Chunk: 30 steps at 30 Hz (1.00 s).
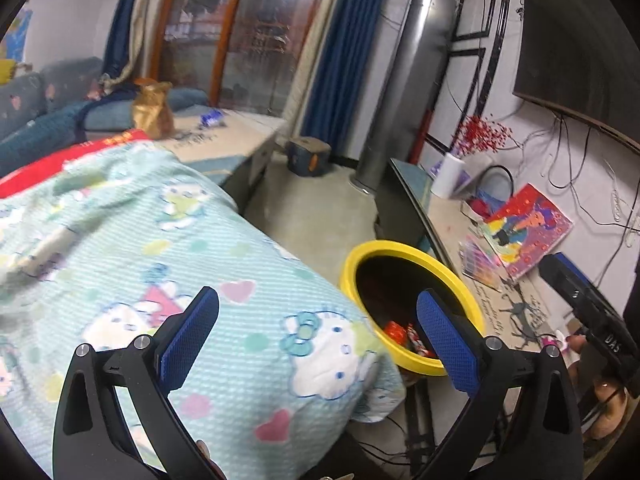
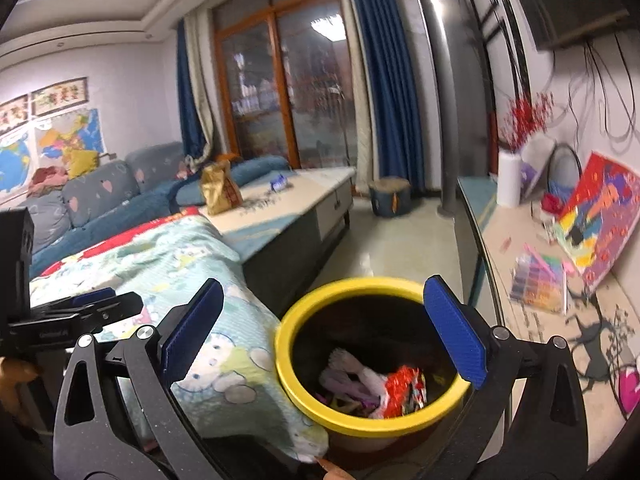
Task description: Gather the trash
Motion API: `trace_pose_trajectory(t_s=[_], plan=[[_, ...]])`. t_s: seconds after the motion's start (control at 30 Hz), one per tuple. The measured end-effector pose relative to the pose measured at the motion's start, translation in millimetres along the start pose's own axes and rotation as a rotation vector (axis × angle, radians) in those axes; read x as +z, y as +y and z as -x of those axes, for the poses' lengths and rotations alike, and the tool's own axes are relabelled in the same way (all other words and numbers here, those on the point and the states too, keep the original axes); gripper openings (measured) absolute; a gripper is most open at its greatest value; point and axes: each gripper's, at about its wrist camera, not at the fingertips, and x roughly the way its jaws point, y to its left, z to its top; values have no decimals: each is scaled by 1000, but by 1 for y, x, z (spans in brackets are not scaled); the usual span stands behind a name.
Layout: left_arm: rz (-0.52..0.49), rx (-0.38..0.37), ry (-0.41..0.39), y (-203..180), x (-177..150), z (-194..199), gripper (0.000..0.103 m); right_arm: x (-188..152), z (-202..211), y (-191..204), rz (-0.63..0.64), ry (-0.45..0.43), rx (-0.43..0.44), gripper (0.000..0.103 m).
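Trash [image 2: 400, 394] lies in the yellow-rimmed bin [image 2: 288, 364] below my right fingers [image 2: 454, 336]; both my grippers' fingers [image 1: 188, 340] are spread, empty.

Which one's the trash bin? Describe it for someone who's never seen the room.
Find the table draped in a pale green cartoon-cat blanket. In the gap between its near corner and the long wall-side counter stands the bin: a round dark tub with a bright yellow rim, wrappers inside. Nothing else nearby is yellow-rimmed.
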Motion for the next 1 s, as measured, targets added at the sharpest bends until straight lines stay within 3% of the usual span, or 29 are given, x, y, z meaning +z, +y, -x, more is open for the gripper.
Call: trace_pose_trajectory(t_s=[0.2,0.47,0.67,1.0], plan=[[-7,56,-107,11,-5,32,97,-6,19,24,75,-132,-55,92],[-28,100,-199,18,-18,61,97,-16,35,51,90,-222,-82,92],[-34,112,-217,24,-33,71,97,-28,38,64,125,-250,-85,92],[-37,107,-230,27,-35,72,97,-35,33,72,111,-204,-53,92]])
